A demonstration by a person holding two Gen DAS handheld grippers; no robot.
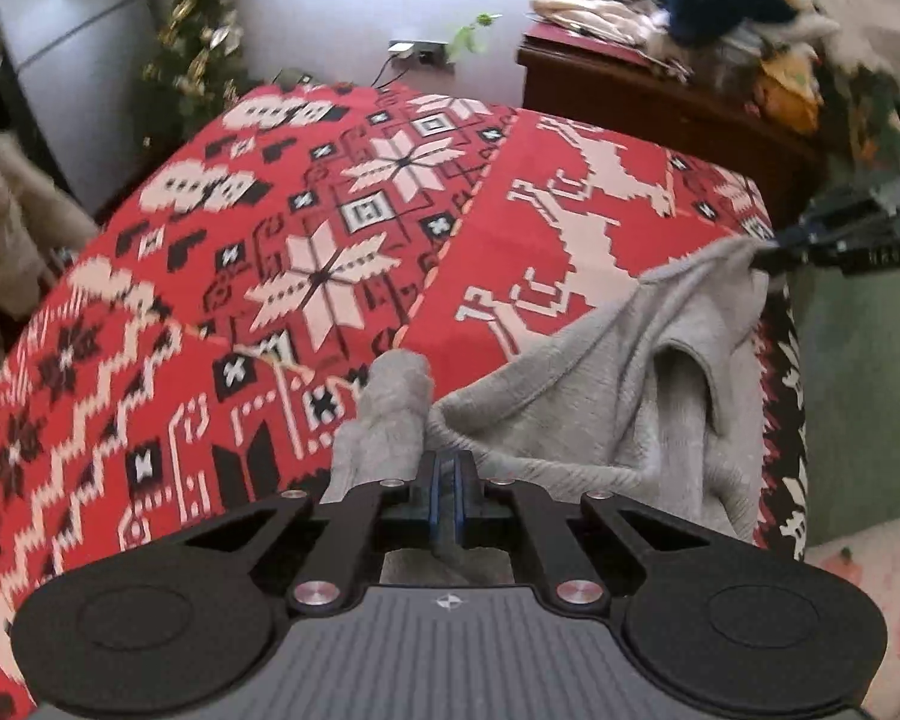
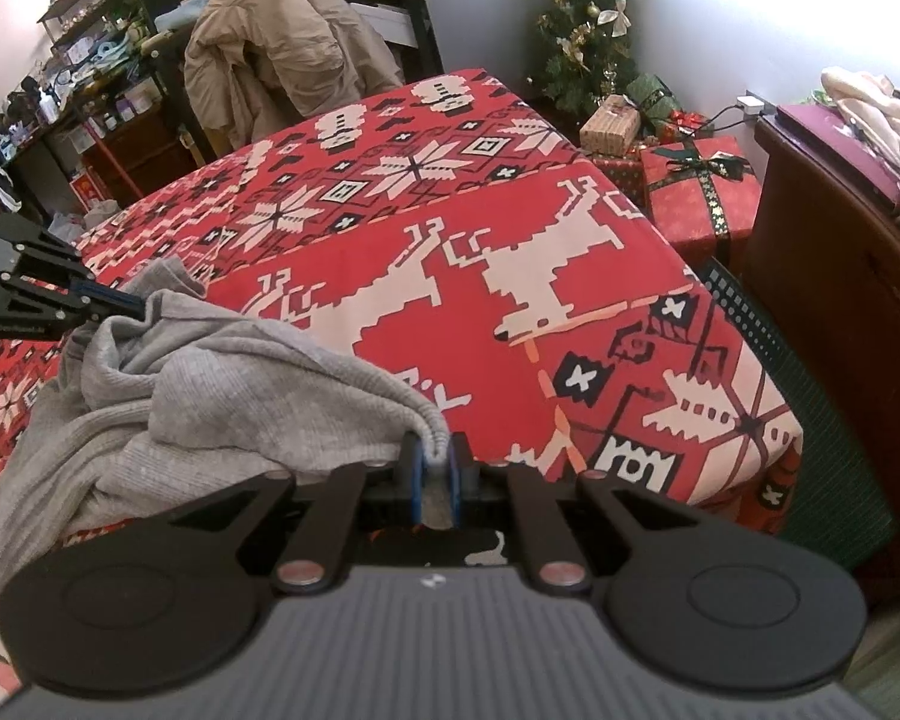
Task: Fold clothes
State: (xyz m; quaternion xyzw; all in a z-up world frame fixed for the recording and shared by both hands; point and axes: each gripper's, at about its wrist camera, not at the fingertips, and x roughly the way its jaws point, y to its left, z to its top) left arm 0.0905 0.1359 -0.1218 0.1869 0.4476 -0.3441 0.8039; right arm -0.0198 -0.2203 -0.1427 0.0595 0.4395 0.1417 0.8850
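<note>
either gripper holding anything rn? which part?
Both hold the grey garment. The left gripper and the right gripper each pinch a bunched edge, at opposite ends. Which part of the garment cannot be told.

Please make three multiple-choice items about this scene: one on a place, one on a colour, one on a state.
1. Where is the small decorated tree?
A. on the table
B. on the floor by the wall
C. on the wooden cabinet

2. What colour is the garment?
A. grey
B. blue
C. green

3. How are both grippers?
A. open
B. shut on the garment
C. shut on nothing

Key: 1 B, the tree stands behind the table. 2 A, the garment is grey. 3 B, left gripper and right gripper pinch cloth.
</note>
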